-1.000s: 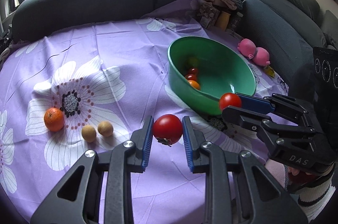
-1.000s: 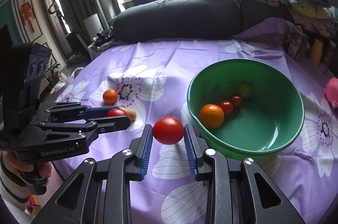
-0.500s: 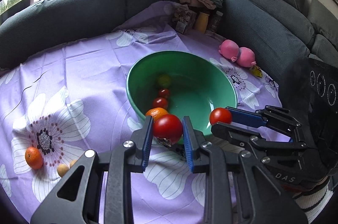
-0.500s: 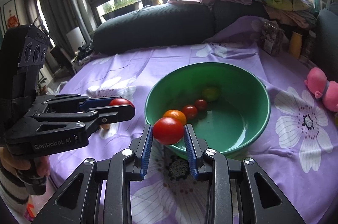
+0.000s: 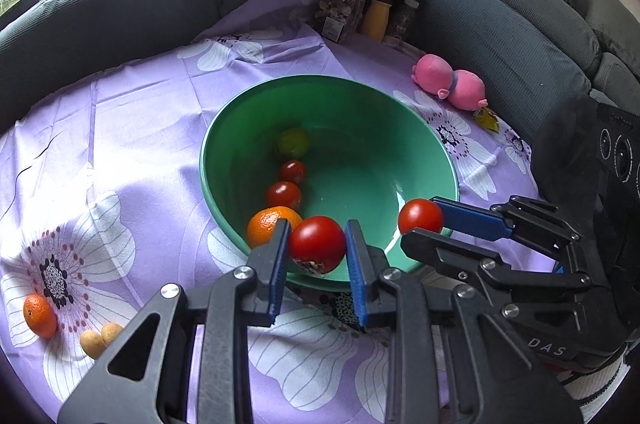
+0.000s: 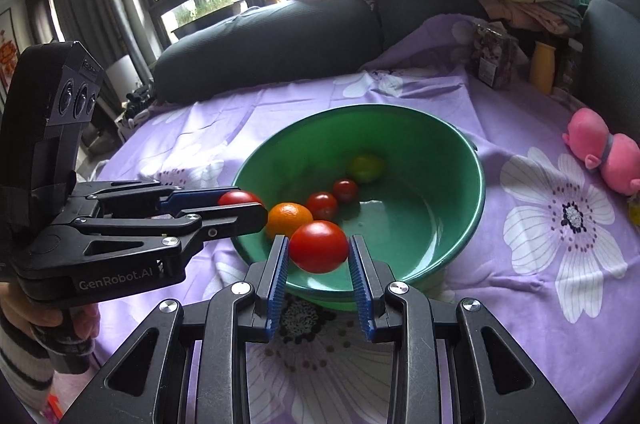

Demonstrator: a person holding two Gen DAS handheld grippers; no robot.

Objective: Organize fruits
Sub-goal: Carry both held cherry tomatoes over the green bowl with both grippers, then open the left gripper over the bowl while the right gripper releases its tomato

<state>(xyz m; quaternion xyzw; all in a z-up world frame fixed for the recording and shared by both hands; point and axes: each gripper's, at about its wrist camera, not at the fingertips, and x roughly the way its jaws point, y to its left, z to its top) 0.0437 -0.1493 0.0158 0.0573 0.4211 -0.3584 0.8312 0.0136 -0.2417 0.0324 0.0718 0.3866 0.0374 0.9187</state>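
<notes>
A green bowl (image 5: 416,127) (image 6: 476,159) stands on the purple flowered cloth. It holds an orange (image 5: 266,226) (image 6: 289,219), two small red tomatoes (image 5: 284,193) (image 6: 322,204) and a green fruit (image 5: 293,142) (image 6: 366,167). My left gripper (image 5: 317,246) is shut on a red tomato (image 5: 318,243) over the bowl's near rim; it shows in the right wrist view (image 6: 240,201). My right gripper (image 6: 319,248) is shut on another red tomato (image 6: 319,246), also over the near rim, and shows in the left wrist view (image 5: 420,218).
An orange (image 5: 39,316) and two small tan fruits (image 5: 100,338) lie on the cloth at left. A pink plush toy (image 5: 450,87) (image 6: 604,153) lies right of the bowl. Dark sofa cushions, a yellow bottle (image 6: 542,67) and piled clothes ring the far edge.
Both grippers carried their tomatoes from beside the bowl up to its near rim. The loose fruits slid to the left of the left wrist view.
</notes>
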